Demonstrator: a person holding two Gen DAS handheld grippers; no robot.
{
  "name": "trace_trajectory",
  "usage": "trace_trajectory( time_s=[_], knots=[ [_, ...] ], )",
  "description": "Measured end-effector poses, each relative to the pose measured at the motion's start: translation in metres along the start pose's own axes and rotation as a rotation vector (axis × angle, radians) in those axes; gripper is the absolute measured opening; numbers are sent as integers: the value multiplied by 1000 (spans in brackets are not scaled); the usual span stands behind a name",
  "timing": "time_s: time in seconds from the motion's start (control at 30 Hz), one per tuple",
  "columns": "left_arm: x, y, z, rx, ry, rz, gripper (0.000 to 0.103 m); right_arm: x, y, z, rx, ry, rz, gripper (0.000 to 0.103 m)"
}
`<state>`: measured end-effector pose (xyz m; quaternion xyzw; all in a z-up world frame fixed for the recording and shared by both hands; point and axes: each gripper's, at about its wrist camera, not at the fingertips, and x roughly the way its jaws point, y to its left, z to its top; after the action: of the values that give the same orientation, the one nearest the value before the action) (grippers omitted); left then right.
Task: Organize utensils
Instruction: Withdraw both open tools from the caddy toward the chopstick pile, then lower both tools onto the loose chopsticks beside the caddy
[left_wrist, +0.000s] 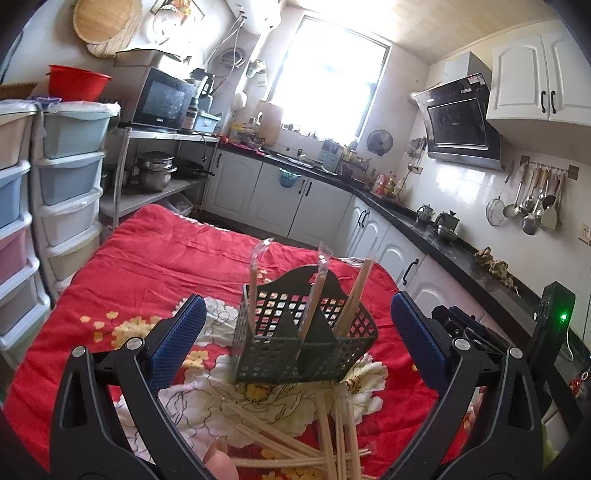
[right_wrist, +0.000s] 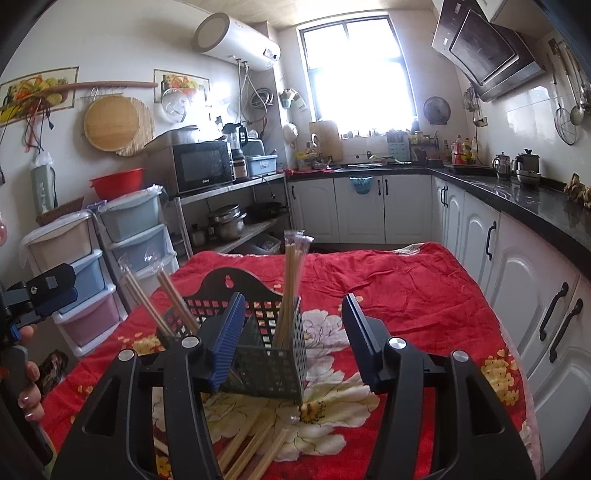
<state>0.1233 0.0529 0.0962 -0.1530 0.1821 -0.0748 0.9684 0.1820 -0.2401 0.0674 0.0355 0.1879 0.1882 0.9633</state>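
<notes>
chopsticks (left_wrist: 295, 446) are lying in a loose pile on the red flowered cloth (left_wrist: 155, 254), just below and between the fingers of the left gripper (left_wrist: 295, 325), whose blue pads (left_wrist: 177, 339) are standing wide apart and gripping nothing. ahead of those fingers, the dark mesh utensil caddy (left_wrist: 303, 343) is standing upright, with three plastic-sleeved pairs (left_wrist: 255, 291) already leaning in its compartments.

from the other side, the right gripper (right_wrist: 295, 332) is hovering close over the same caddy (right_wrist: 266, 358), its fingers also spread wide and empty; its left finger (right_wrist: 225, 339) is overlapping the caddy's near wall, though whether it is touching cannot be told. one sleeved pair (right_wrist: 290, 288) is rising between the fingers, and two more (right_wrist: 155, 302) are leaning to the left of them. more loose chopsticks (right_wrist: 251, 446) are lying under the fingers, near the caddy's base.

sorting appears to be partway through, between one drop-off and the next pick. the next move is likely calling for one gripper to dip toward the pile, close on a single pair near its middle, and lift it clear without dragging its neighbours.
</notes>
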Motion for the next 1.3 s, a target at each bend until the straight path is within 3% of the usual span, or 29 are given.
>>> trace_trajectory(
  time_s=[1.3],
  knots=[
    [12,48,-73,-101,209,97,92,19,27,-59,-70,216,51,53]
  ],
)
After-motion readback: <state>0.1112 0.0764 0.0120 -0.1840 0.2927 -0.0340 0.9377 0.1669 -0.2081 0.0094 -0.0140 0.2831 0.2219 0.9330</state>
